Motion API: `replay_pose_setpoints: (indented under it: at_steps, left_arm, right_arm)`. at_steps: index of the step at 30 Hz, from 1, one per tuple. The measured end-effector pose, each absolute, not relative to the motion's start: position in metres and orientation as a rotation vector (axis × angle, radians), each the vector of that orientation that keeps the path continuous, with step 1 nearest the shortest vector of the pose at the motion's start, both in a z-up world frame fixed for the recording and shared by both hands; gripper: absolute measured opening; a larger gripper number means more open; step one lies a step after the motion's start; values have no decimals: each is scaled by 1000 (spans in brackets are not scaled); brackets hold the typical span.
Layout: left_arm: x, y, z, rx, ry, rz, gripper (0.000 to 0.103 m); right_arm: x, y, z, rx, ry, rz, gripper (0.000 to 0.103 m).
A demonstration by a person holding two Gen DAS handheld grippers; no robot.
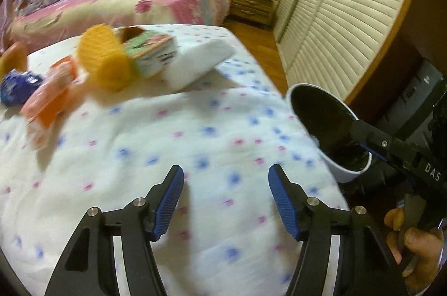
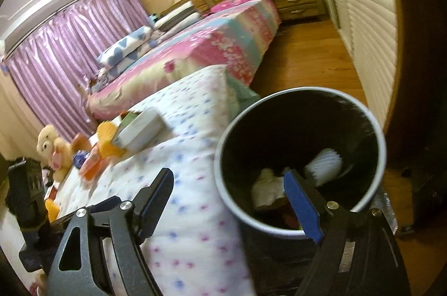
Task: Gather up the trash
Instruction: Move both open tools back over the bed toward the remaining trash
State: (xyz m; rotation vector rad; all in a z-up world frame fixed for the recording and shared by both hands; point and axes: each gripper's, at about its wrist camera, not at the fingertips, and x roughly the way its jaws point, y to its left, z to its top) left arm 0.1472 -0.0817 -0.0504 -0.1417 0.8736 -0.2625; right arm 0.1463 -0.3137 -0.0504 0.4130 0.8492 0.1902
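**Both grippers empty, bin at the bed's edge**

Left wrist: my left gripper hangs over the dotted bedspread, jaws spread wide, holding nothing. Well ahead lie a yellow cup, a printed carton, an orange packet and a blue wrapper, blurred.

Right wrist: my right gripper gapes open, empty, one finger over the trash bin just beside the bed. White scraps lie inside. A teddy bear sits far left.
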Motion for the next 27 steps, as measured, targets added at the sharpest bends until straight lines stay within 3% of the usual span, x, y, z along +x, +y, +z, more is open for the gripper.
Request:
replay_pose_setpoints:
  at_steps: [8,12,27]
  left_arm:
    - [132,-40,-49,-188,862,-171,67]
    - [127,-18,-47,-209,854,-129,70]
    - [123,41,-46,-284,835,5,75]
  right_arm:
    - [152,-266,-55,385,888,281,83]
    - [154,-250,-58,383,905,309,90]
    - [179,-195,-64,399,939,371,90]
